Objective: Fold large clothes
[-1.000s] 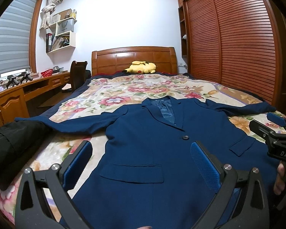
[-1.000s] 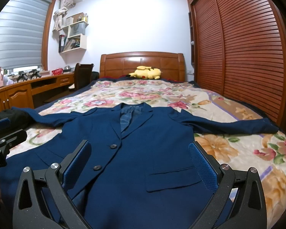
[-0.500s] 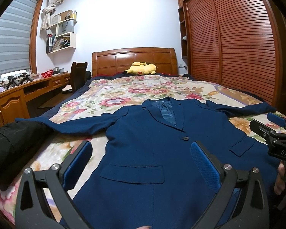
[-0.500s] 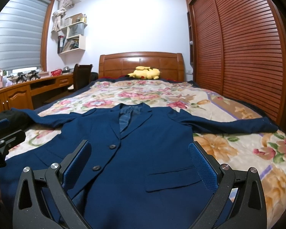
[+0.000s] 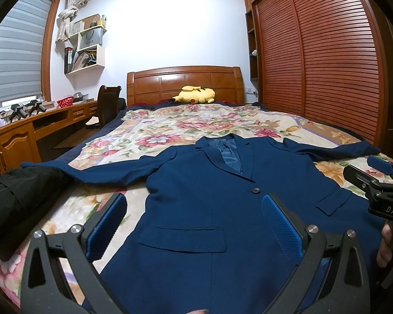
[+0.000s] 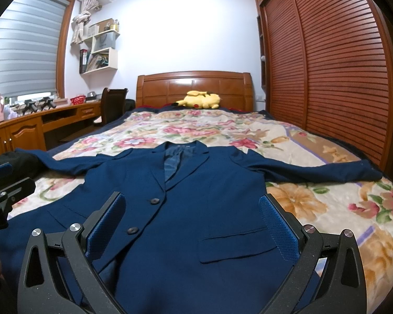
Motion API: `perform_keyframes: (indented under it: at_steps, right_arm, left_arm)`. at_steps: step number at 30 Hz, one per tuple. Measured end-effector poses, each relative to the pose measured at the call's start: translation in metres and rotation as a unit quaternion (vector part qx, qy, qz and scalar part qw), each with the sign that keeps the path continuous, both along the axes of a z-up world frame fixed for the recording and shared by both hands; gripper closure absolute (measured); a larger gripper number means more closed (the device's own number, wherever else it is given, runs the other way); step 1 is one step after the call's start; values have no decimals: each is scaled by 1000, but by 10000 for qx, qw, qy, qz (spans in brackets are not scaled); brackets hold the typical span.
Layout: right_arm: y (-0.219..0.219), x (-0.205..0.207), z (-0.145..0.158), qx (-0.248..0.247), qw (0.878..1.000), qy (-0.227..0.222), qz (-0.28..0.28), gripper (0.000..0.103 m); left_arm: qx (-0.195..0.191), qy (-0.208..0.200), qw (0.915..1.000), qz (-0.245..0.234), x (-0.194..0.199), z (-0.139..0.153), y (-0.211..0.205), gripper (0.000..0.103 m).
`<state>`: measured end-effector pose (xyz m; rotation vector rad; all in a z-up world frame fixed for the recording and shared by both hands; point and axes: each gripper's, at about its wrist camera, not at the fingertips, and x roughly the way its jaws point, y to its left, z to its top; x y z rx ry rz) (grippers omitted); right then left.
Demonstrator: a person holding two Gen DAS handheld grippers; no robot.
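A dark blue suit jacket [image 5: 204, 204] lies flat and face up on the bed, buttoned, with both sleeves spread out to the sides; it also shows in the right wrist view [image 6: 196, 209]. My left gripper [image 5: 194, 219] is open and empty, held above the jacket's lower left front near its pocket. My right gripper [image 6: 191, 217] is open and empty above the lower right front. Each gripper shows at the edge of the other's view, the right one [image 5: 377, 178] and the left one [image 6: 2, 183].
The bed has a floral blanket [image 5: 175, 128] and a wooden headboard [image 5: 183, 81] with a yellow plush toy [image 5: 194, 95] below it. A black garment [image 5: 15, 191] lies at the bed's left edge. A wooden desk [image 5: 18, 133] and chair stand left, slatted wardrobe doors [image 5: 327, 60] right.
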<state>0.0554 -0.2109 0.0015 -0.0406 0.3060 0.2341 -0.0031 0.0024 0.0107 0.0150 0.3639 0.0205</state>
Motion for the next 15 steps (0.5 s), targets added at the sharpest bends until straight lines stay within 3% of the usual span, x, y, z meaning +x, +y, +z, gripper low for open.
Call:
perform_keyframes:
  at_steps: [15]
  right_arm:
    - [0, 0, 0, 8, 10000, -5, -3, 0]
  left_arm:
    - [17, -27, 10000, 17, 0, 1, 2, 0]
